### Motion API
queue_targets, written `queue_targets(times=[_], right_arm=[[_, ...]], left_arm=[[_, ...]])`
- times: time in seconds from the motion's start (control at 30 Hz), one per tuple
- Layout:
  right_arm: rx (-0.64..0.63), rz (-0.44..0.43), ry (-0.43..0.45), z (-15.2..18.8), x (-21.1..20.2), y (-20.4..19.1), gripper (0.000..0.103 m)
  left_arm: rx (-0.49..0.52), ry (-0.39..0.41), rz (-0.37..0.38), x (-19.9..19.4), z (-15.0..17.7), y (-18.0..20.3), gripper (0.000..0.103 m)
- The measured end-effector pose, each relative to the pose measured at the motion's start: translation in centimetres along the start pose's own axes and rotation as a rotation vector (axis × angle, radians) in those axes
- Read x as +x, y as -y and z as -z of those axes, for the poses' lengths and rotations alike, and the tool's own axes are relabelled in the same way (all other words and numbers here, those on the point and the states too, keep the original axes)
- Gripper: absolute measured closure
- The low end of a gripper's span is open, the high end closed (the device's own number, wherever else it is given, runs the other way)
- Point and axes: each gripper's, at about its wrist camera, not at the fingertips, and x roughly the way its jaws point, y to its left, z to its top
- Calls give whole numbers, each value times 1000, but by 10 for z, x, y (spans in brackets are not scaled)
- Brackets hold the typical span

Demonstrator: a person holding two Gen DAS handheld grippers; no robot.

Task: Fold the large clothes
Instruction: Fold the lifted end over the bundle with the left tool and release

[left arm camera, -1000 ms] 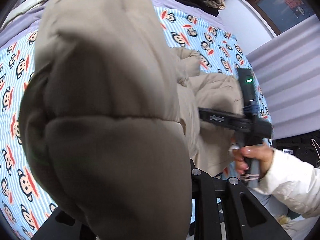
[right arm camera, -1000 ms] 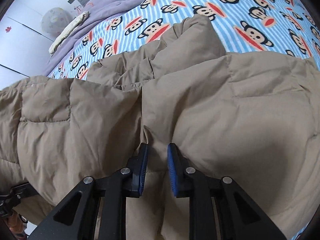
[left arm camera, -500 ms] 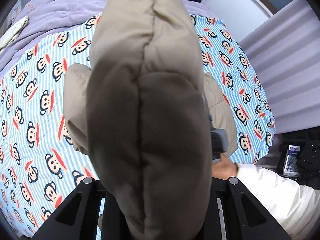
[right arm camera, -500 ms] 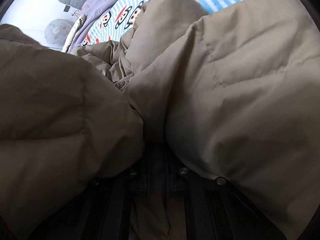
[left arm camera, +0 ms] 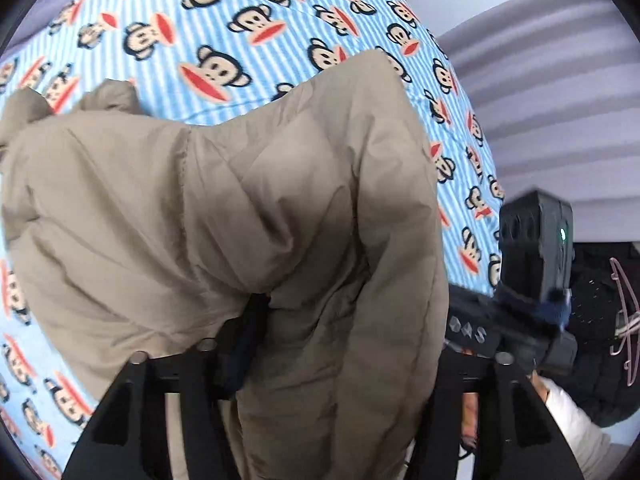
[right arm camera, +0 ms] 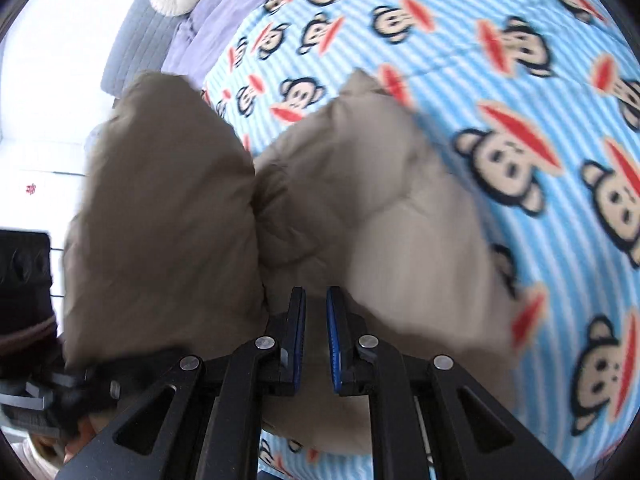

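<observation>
Tan padded coat [left arm camera: 240, 220] bunched above monkey-print bed [left arm camera: 248, 20], lifted edge pinched by left gripper [left arm camera: 256, 344].
Right gripper [right arm camera: 316, 336] pinching coat fold, narrow gap.
Risk: bulky, slick fabric slipping out; fold landing crooked.
Hidden: left fingertips under fabric; coat's layout; right view motion-blurred.
</observation>
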Motion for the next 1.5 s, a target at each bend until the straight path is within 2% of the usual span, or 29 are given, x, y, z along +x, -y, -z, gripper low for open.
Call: queue_targets(times=[0.2,0.23,0.27,0.3,0.33,0.43,0.53,0.63,0.67,0.73,0.77,0.8,0.83,0.87,0.9,0.97,1.03,1.07,1.13,1.2,1.33,1.5], right_arm=[[48,-3,25,20,-30,22,90],[56,-8,28,26,-37,26,83],[63,-14,34,31,-43,28,64],[68,-22,44,36,-48,29,53],[67,-35,60,43,-55,29,34],[39,-118,89,65,-74,19,30],[-21,-191,79,78,-86,4,21],[-108,-189,37,85,-77,-20,21],[-122,-175,32,87,-71,-27,21],[-135,-114,31,83,-57,-36,21],[-132,-66,41,83,-51,-40,24],[-130,-27,56,80,-46,-42,34],[-134,15,71,78,-43,-44,79],[-142,80,75,75,-40,-46,90],[-154,139,100,74,-42,-46,90],[-166,194,128,74,-48,-42,92],[-151,238,147,74,-53,-33,92],[-134,249,149,75,-56,-26,92],[-83,253,147,76,-63,-12,92],[-31,250,139,78,-63,2,92],[30,278,132,88,-58,25,92],[130,249,117,80,-41,63,91]], left_arm=[[-44,-15,126,24,-28,12,36],[-58,-22,142,28,-32,11,36],[-70,-26,154,30,-30,12,36],[-76,-27,160,32,-35,12,36],[-78,-29,164,35,-40,11,36],[-76,-35,159,43,-49,12,36],[-58,-36,147,51,-54,17,36],[-17,-10,103,47,-56,28,36],[13,19,87,39,-56,34,36],[88,126,49,12,-52,46,36],[123,188,20,-3,-50,50,36],[151,249,-21,-19,-46,50,36],[169,308,-76,-34,-42,46,36],[180,360,-143,-46,-39,39,36],[182,394,-205,-55,-36,30,36],[172,427,-331,-61,-32,6,36],[156,404,-442,-54,-31,-20,36],[135,385,-472,-47,-31,-31,36],[85,364,-448,-37,-33,-45,36],[72,361,-449,-23,-40,-42,36],[112,325,-482,18,-64,-18,36],[145,282,-552,53,-82,4,36]])
